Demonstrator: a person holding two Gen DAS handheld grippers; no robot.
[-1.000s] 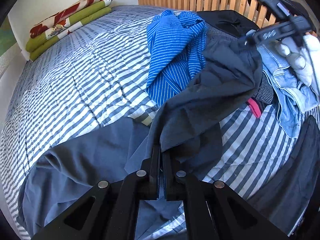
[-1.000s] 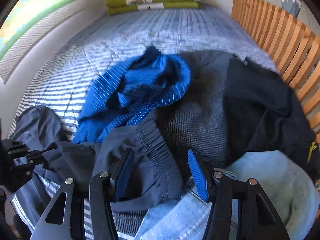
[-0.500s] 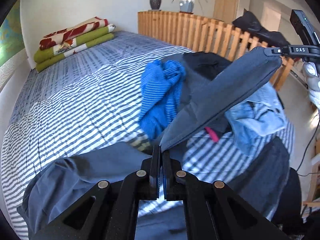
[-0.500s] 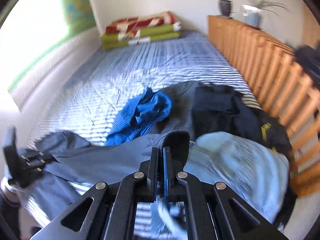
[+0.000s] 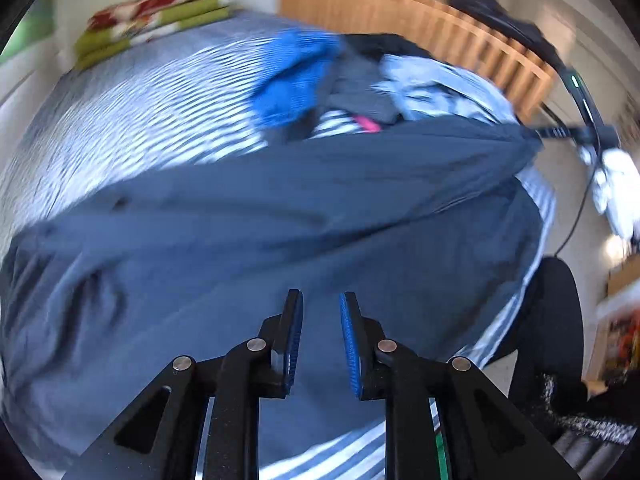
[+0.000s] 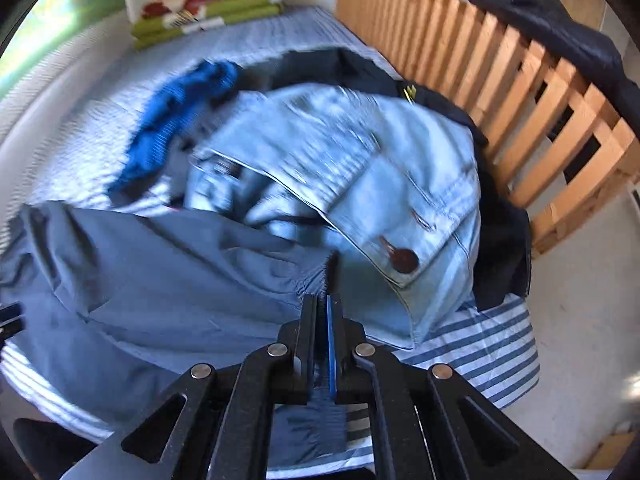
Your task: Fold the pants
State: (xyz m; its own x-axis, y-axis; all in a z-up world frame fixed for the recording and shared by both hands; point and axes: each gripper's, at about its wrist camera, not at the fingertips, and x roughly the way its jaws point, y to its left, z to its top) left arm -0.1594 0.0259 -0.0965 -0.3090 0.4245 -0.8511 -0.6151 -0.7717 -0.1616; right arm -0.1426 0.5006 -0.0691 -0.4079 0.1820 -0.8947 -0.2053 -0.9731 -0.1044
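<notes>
While my left gripper (image 5: pixel 320 340) is opening with no cloth pinched, my right gripper (image 6: pixel 322 340) clamps the waistband — pants (image 5: pixel 280 220) spread over the bed (image 5: pixel 140 92); one-sided tension may skew them.

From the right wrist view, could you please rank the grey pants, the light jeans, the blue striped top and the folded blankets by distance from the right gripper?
1. Grey pants: clamped in the right gripper.
2. Light jeans: just beyond, right.
3. Blue striped top: farther, left.
4. Folded blankets: far end of the bed.
</notes>
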